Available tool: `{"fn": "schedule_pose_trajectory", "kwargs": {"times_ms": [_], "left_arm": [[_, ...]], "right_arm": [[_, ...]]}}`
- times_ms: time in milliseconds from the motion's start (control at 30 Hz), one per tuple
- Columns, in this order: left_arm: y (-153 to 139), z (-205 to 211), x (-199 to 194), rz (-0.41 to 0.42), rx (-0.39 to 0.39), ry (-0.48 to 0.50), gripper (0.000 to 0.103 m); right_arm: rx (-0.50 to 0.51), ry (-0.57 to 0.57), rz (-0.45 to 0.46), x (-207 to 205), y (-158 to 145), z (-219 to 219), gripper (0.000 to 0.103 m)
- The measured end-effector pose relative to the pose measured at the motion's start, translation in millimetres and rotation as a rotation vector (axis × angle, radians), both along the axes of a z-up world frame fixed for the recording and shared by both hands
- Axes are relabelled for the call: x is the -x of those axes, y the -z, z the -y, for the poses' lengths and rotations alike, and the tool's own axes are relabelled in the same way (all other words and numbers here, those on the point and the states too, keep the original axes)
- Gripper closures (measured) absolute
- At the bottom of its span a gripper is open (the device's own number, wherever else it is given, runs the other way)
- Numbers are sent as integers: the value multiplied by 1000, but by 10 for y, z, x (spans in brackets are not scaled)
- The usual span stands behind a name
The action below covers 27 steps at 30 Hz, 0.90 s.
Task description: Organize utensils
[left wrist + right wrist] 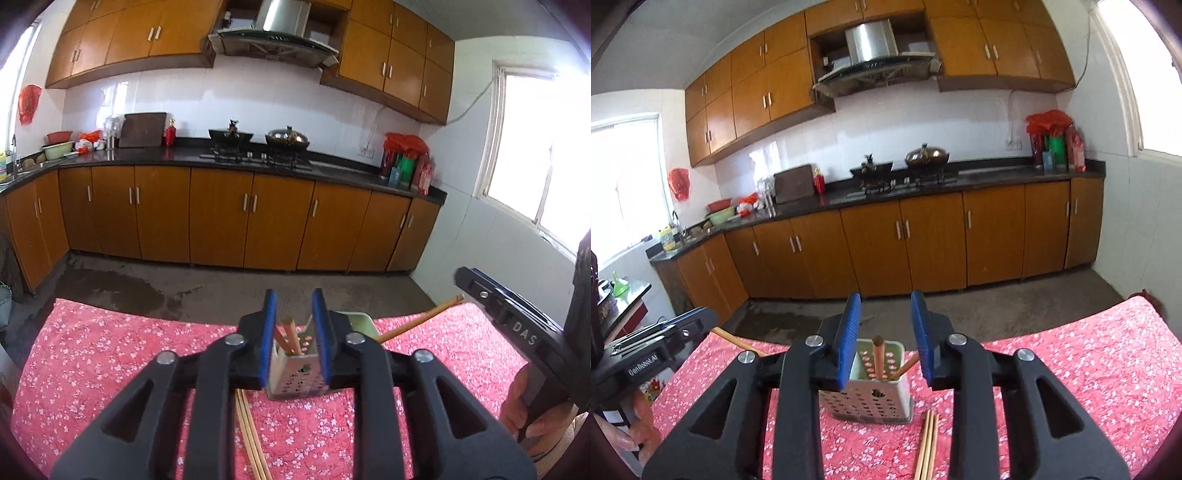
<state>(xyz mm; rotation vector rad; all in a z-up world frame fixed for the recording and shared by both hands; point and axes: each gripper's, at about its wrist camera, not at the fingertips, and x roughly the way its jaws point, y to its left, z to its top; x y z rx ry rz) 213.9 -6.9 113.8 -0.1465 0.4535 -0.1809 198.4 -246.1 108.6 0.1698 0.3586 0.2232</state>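
The left gripper [293, 325] and the right gripper [886, 332] both stand released, jaws apart, nothing clasped. Just ahead of each, on the pink flowered tablecloth [1089, 369], sits the perforated utensil holder [871, 402] with chopsticks [877, 356] upright inside. More loose chopsticks [928, 446] lie on the cloth below the grippers.

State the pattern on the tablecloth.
Red tablecloth printed with small white and pink blossoms; clearest in the right wrist view.
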Motion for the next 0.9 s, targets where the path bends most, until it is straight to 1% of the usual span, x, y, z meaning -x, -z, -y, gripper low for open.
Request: {"fn": "schedule_pose_trajectory", "kwargs": {"times_ms": [67, 133, 200, 267, 300, 367, 400, 433, 467, 567, 667, 733, 900], "left_arm": [[-52, -77, 95, 21, 16, -12, 75], [-100, -190, 226, 48, 26, -35, 73], [-85, -328, 374, 64, 18, -74, 71], [16, -460, 475, 52, -3, -114, 71], [95, -511, 501, 37, -18, -132, 71], [293, -600, 504, -7, -50, -158, 71], [459, -646, 476, -47, -80, -177, 71], [593, -676, 461, -78, -99, -190, 71], [774, -711, 438, -120, -106, -193, 71], [1167, -752, 432, -208, -100, -186, 71], [1457, -738, 462, -275, -59, -155, 71], [1575, -724, 470, -302, -42, -134, 71], [1793, -560, 484, -346, -40, -83, 71]], "right_arm": [[-9, 28, 19, 80, -41, 110, 73], [-14, 59, 17, 134, -28, 238, 73], [-19, 99, -24, 166, 83, 403, 73], [-9, 132, -92, 139, 275, 544, 73], [1, 148, -149, 104, 457, 611, 73], [7, 144, -268, 19, 805, 671, 74], [12, 125, -345, -23, 1037, 669, 75], [16, 103, -396, -42, 1203, 648, 80], [25, 58, -462, -46, 1451, 587, 84], [27, -32, -561, 10, 1869, 416, 88], [40, -74, -605, 60, 2057, 249, 89], [49, -92, -623, 88, 2159, 167, 89], [111, -70, -610, 85, 2202, 65, 90]]}}
